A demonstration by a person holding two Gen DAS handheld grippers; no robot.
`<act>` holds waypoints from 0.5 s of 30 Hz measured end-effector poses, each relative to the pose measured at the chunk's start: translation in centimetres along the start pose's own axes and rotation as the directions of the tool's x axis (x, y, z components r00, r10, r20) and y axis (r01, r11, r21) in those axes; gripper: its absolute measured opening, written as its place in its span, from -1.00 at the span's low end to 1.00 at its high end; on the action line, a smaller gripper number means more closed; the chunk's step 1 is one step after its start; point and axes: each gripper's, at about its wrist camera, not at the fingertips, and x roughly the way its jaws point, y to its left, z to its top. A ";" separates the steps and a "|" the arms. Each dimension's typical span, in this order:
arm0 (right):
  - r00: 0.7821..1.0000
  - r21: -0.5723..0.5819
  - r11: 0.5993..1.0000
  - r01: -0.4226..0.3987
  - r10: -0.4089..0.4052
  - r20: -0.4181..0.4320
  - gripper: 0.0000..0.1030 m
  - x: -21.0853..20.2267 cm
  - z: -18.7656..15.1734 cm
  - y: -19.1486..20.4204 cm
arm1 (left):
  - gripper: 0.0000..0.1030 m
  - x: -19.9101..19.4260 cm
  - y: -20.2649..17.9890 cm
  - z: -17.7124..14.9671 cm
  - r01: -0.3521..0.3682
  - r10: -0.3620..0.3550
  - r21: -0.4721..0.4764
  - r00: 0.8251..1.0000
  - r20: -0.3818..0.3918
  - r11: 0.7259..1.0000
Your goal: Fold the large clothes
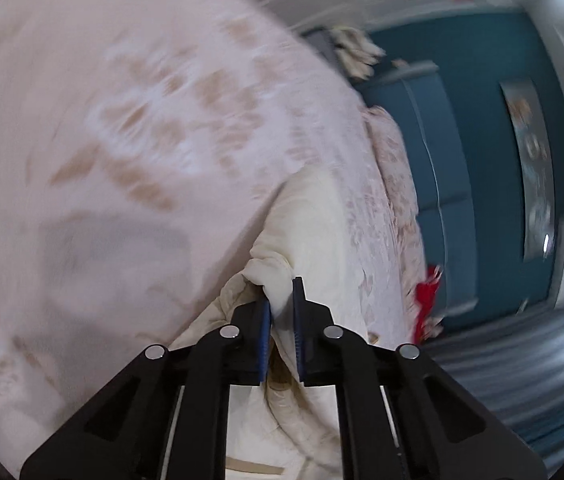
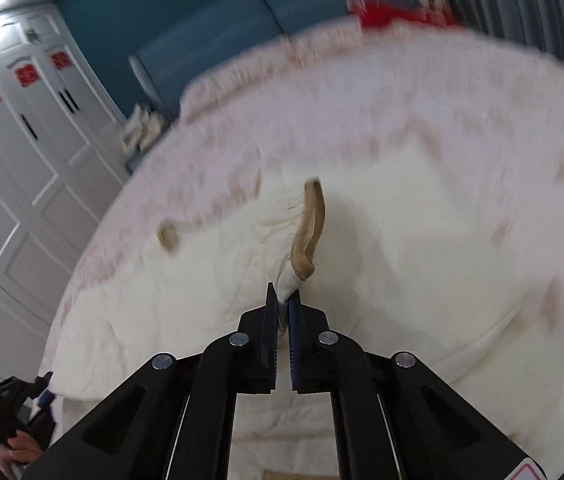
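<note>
A large cream-white garment (image 2: pixel 381 240) lies spread on a bed with a pink flowered cover (image 2: pixel 441 92). It has tan straps: one strap (image 2: pixel 311 224) curls up just past my right gripper (image 2: pixel 283 300), and another loop (image 2: pixel 168 238) lies to the left. My right gripper is shut on a bunched edge of the garment below that strap. In the left wrist view my left gripper (image 1: pixel 282 300) is shut on a raised fold of the garment (image 1: pixel 313 216), which trails away over the bed cover (image 1: pixel 122 120). The left gripper (image 2: pixel 22 412) also shows at the bottom left of the right wrist view, held by a hand.
A teal padded headboard (image 2: pixel 202 40) stands at the bed's far end, with a red item (image 2: pixel 385 10) near it. White wardrobe doors (image 2: pixel 22 140) line one side. A striped curtain (image 1: pixel 521 380) and a framed picture (image 1: pixel 533 168) are on the other walls.
</note>
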 end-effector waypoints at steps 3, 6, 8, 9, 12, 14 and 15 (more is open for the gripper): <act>0.997 -0.051 0.996 0.071 -0.069 0.042 -0.94 -1.2 0.4 -0.8 | -0.85 0.8 -2.5 -1.7 -0.100 0.099 0.188 0.995 0.015 0.977; 0.982 -0.109 0.982 0.155 -0.165 -0.093 -0.94 1.9 -1.5 -2.3 | -0.86 2.9 -2.3 -3.9 -0.251 0.250 0.301 0.967 0.042 0.920; 0.977 -0.130 0.978 0.165 -0.180 -0.113 -0.94 2.4 -2.5 -2.7 | -0.87 3.5 -1.7 -4.6 -0.289 0.288 0.330 0.956 0.052 0.899; 0.975 -0.146 0.975 0.170 -0.188 -0.118 -0.94 2.6 -2.9 -2.6 | -0.86 3.6 -1.7 -4.8 -0.300 0.297 0.354 0.953 0.066 0.886; 0.967 -0.195 0.962 0.190 -0.217 -0.131 -0.93 3.7 -3.6 -2.4 | -0.86 3.7 -1.4 -5.4 -0.322 0.315 0.400 0.945 0.085 0.858; 0.962 -0.225 0.954 0.197 -0.232 -0.142 -0.92 4.5 -4.0 -2.4 | -0.86 3.9 -1.1 -5.8 -0.330 0.325 0.413 0.942 0.085 0.849; 0.962 -0.227 0.954 0.197 -0.233 -0.142 -0.92 4.6 -4.1 -2.5 | -0.85 4.0 -1.0 -6.0 -0.335 0.330 0.419 0.940 0.087 0.844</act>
